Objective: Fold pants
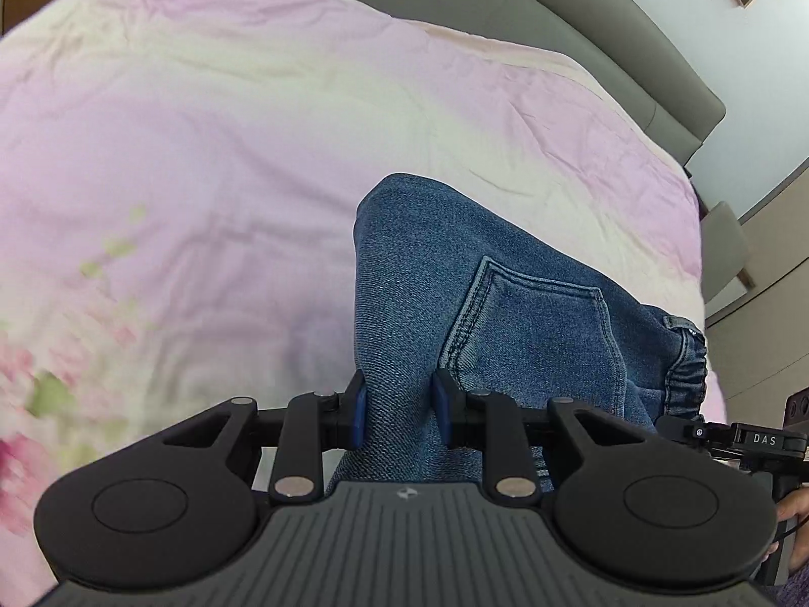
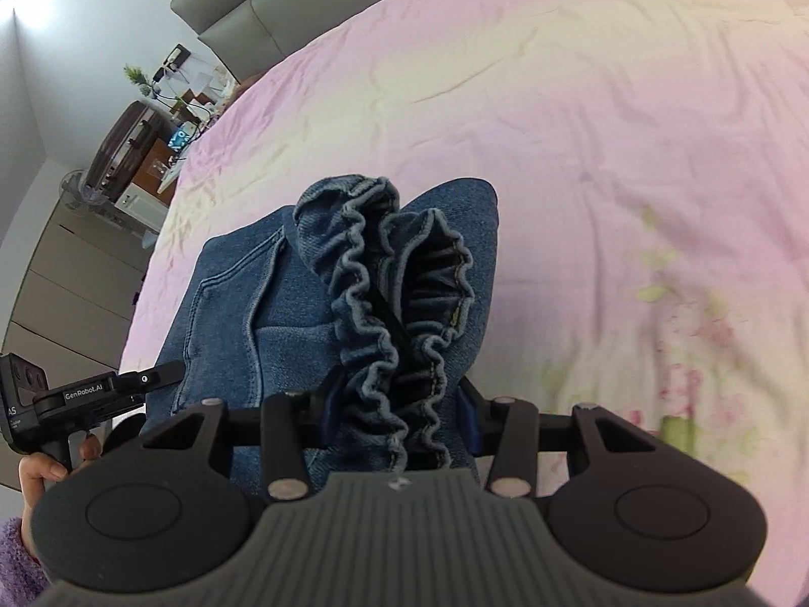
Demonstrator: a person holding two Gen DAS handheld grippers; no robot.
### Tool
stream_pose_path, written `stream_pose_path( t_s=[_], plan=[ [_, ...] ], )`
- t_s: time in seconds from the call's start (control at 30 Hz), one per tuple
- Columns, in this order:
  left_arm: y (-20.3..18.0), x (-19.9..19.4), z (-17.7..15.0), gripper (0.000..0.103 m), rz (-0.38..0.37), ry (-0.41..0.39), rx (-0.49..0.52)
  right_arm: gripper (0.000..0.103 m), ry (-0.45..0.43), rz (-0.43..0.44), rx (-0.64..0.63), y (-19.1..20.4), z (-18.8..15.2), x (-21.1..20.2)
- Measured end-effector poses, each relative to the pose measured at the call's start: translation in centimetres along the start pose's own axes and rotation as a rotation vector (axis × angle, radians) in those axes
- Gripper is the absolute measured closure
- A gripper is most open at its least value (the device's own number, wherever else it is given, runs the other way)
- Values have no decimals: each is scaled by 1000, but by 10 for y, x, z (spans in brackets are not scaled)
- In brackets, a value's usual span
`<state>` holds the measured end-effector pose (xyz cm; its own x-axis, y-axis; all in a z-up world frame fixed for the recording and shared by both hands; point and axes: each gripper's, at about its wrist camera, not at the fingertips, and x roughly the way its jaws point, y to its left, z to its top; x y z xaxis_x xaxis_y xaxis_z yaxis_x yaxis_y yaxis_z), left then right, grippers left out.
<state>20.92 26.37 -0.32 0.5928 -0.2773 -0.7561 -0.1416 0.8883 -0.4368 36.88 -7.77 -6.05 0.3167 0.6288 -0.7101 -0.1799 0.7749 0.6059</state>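
Blue denim pants hang above a pink bed cover, back pocket showing. My left gripper is shut on a fold of the denim below the pocket. My right gripper is shut on the gathered elastic waistband of the pants. The two grippers are side by side: the right one shows at the edge of the left wrist view, the left one at the edge of the right wrist view. The legs of the pants are hidden below the grippers.
A grey padded headboard runs along the far bed edge. A side table with clutter and a dark suitcase stand beyond the bed. The cover has a floral print near me.
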Motion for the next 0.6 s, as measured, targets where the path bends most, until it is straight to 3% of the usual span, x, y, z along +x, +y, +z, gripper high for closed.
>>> stream_pose_path(
  t_s=[0.3,0.6],
  plan=[
    [65,6,20,75,46,34,24,62,29,66,45,48,-15,87],
    [99,57,9,74,28,85,17,62,95,31,32,38,-19,148]
  ],
)
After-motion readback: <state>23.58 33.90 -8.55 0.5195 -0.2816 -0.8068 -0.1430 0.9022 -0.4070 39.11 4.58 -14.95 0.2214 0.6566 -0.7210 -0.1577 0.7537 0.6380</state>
